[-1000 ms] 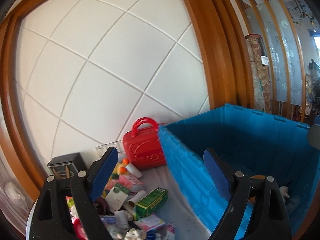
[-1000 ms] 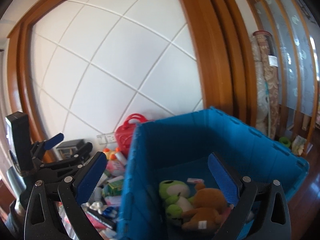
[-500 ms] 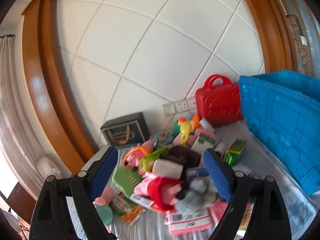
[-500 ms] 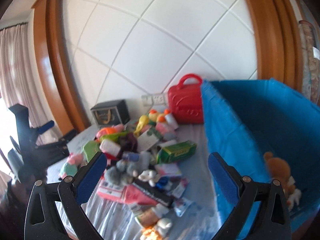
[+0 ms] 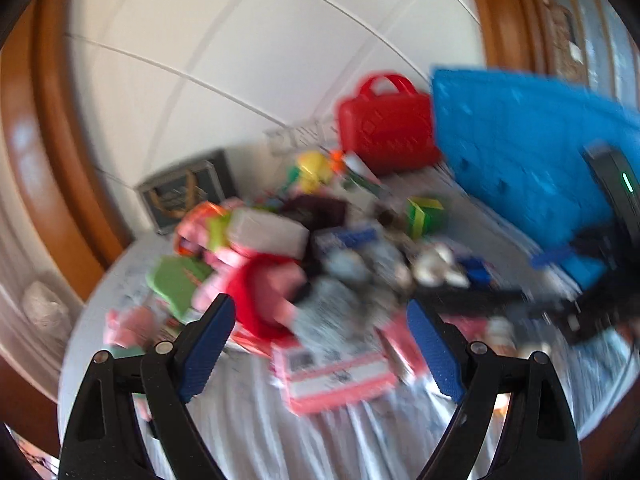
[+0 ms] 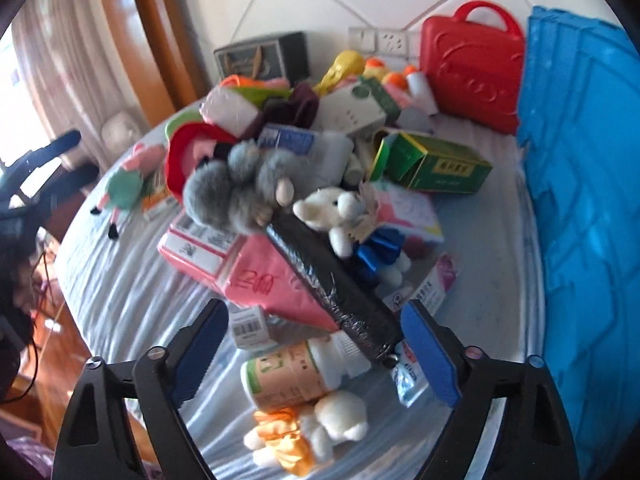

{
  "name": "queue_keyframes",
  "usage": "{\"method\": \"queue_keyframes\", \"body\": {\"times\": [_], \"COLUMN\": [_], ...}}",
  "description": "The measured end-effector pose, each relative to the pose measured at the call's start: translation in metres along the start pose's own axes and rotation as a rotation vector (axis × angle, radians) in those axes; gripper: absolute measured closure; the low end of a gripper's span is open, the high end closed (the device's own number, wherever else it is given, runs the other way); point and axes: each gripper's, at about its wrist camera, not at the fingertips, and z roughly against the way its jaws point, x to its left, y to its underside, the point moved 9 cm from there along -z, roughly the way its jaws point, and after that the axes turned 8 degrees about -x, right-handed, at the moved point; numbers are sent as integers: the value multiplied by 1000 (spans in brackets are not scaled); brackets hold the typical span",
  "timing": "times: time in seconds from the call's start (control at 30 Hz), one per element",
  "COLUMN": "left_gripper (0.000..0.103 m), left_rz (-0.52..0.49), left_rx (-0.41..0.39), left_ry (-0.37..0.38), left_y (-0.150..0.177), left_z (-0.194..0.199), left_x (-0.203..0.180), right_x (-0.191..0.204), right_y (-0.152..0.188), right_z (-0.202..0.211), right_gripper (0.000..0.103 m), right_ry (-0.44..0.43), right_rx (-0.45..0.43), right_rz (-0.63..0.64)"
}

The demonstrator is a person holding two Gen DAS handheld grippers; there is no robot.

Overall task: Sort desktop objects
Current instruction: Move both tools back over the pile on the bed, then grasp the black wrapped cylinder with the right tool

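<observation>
So the setting is a table under a wrinkled white cloth (image 6: 132, 292), pushed up against a white tiled wall (image 5: 240, 60) with glossy wooden trim.

The stuff to sort is one big jumble in the middle of that cloth. Right under the right gripper (image 6: 316, 354) lies a white plastic pill bottle with a green and orange label (image 6: 296, 376), on its side. Its jaws have just been closing a bit but are still spread wide, pads clear of everything, so nothing's gripped. Just below the bottle is a small cream plush animal in an orange satin outfit (image 6: 316, 436). A long black foil-wrapped block (image 6: 332, 280) leans over a flat pink packet (image 6: 272, 280), and a fluffy grey plush (image 6: 244, 188) sits on top of the heap next to a white plush cat with a blue bow (image 6: 340, 216). Further back there's a green cardboard box (image 6: 436, 164) with one end flap open.

Behind the pile, a red plastic toy suitcase with a handle (image 6: 472, 68) stands against the wall, touching the big blue plastic crate (image 6: 580, 200) on the right.

The left wrist view is badly motion-blurred, but the left gripper (image 5: 322, 350) is clearly wide open and empty, hanging over the near side of the same pile, close to a pink and white flat pack (image 5: 336, 376).
</observation>
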Motion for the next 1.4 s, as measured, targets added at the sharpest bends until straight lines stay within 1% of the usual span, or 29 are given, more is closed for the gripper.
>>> {"method": "queue_keyframes", "body": {"times": [0.03,0.1,0.17,0.23,0.27,0.4,0.47,0.5,0.57,0.63,0.67,0.7,0.87,0.9,0.93,0.97,1.0,1.03,1.07,1.1,1.13,1.17,1.23,1.3,1.37,1.4], "left_gripper": [15,15,16,19,22,23,24,27,30,39,48,54,57,68,71,72,72,72,73,73,73,73,73,73,73,73], "left_rz": [-10,-24,-30,-18,-16,-37,-51,-46,-38,-37,-47,-55,-42,-49,-58,-56,-66,-85,-83,-63,-44,-38,-43,-49,-44,-43], "left_rx": [21,37,48,63,73,62,73,58,57,49,53,58,38,51,80,89,79,86,101,119,138,144,140,139,142,143], "left_ry": [30,88,126,161,168,214,237,245,267,305,321,333,367,370,389,404,397,384,384,394,400,405,408,407,408,409], "left_y": [12,34,54,66,73,85,91,92,92,92,94,96,102,102,102,103,104,107,109,112,114,115,116,116,117,117], "left_z": [-7,-15,-24,-30,-35,-39,-47,-50,-56,-60,-61,-62,-64,-64,-61,-56,-53,-54,-59,-64,-70,-72,-71,-70,-68,-68], "left_x": [-14,-41,-63,-77,-83,-101,-109,-110,-113,-117,-120,-121,-123,-123,-125,-126,-126,-127,-129,-129,-129,-129,-129,-130,-129,-129], "right_x": [-4,-12,-19,-23,-24,-24,-24,-23,-22,-21,-21,-21,-16,-15,-14,-11,-9,-8,-7,-8,-7,-6,-2,0,1,1], "right_y": [0,-2,-2,-1,0,7,8,9,12,13,13,12,12,12,11,11,11,12,13,13,13,12,11,11,14,14], "right_z": [-3,-6,-8,-8,-9,-13,-16,-19,-25,-28,-30,-31,-47,-51,-54,-56,-57,-59,-63,-65,-66,-67,-71,-79,-92,-95], "right_gripper": [21,22,22,22,22,22,22,22,22,23,25,25,27,27,27,27,27,27,27,28,32,37,45,47,53,54], "right_ry": [-13,-34,-29,-35,-42,-49,-53,-59,-55,-55,-57,-55,-70,-67,-62,-67,-73,-74,-66,-62,-62,-65,-70,-62,-28,-27], "right_rx": [7,-8,-15,-19,-16,-4,-8,-5,12,21,24,26,57,63,68,70,74,82,93,102,109,117,130,153,185,183], "right_rz": [-16,-50,-49,-45,-45,-47,-63,-68,-61,-53,-51,-47,-27,-18,-7,9,20,31,45,53,59,69,93,122,159,160]}}
